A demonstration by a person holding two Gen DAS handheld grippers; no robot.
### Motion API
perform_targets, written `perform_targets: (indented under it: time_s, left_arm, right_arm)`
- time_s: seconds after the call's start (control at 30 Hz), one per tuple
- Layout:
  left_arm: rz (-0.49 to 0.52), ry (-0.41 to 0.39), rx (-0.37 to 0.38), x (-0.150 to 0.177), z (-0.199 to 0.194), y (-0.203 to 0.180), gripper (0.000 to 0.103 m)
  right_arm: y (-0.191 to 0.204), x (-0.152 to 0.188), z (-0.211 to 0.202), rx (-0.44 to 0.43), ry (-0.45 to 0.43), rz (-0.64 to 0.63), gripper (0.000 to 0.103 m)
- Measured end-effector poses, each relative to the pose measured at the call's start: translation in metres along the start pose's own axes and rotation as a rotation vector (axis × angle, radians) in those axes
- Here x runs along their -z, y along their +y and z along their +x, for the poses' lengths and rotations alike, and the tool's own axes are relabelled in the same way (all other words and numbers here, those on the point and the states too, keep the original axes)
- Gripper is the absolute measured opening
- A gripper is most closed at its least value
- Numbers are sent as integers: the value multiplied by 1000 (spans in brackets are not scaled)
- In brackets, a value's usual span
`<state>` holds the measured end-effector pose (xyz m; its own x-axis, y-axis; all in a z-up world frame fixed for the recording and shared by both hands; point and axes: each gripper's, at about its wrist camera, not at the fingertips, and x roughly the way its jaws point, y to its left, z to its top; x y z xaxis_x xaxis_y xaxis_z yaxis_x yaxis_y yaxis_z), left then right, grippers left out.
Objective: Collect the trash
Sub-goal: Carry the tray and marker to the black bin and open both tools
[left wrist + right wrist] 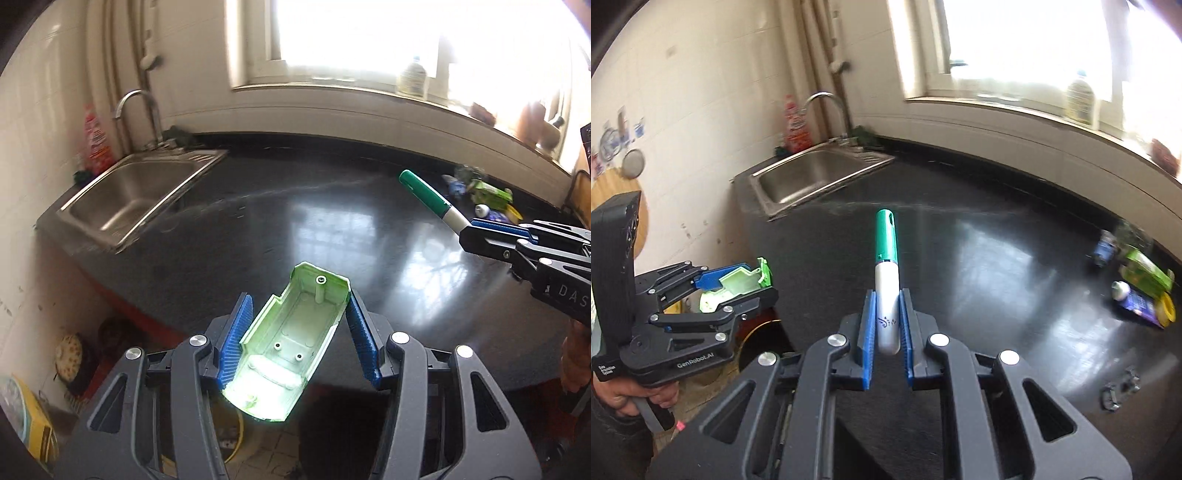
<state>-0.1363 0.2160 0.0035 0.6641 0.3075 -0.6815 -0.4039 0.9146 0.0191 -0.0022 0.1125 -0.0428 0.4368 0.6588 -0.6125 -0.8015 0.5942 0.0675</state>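
The left gripper [299,339] is clamping a pale green plastic shell [286,345], a hollow open tray with screw posts and moulded ribs inside, over the near edge of the black counter [332,221]. The right gripper [886,328] is pinching a slim white tube with a green cap [887,273], which is pointing away toward the far steel sink [812,177]. More green and purple wrappers [1145,288] are lying at the counter's far right.
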Motion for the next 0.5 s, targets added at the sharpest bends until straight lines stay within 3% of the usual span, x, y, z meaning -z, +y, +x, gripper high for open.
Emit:
perform_targets:
  time_s: [0.23,0.4,0.5]
  left_arm:
    - [-191,67,-155,62,-14,110,51]
    - [-262,132,-182,103,1,150,51]
    - [-306,170,-155,125,19,168,51]
  right_arm:
    - [130,-8,76,-248,108,-146,13]
    - [200,8,124,-330,210,-231,13]
    - [220,18,151,-346,272,-244,13]
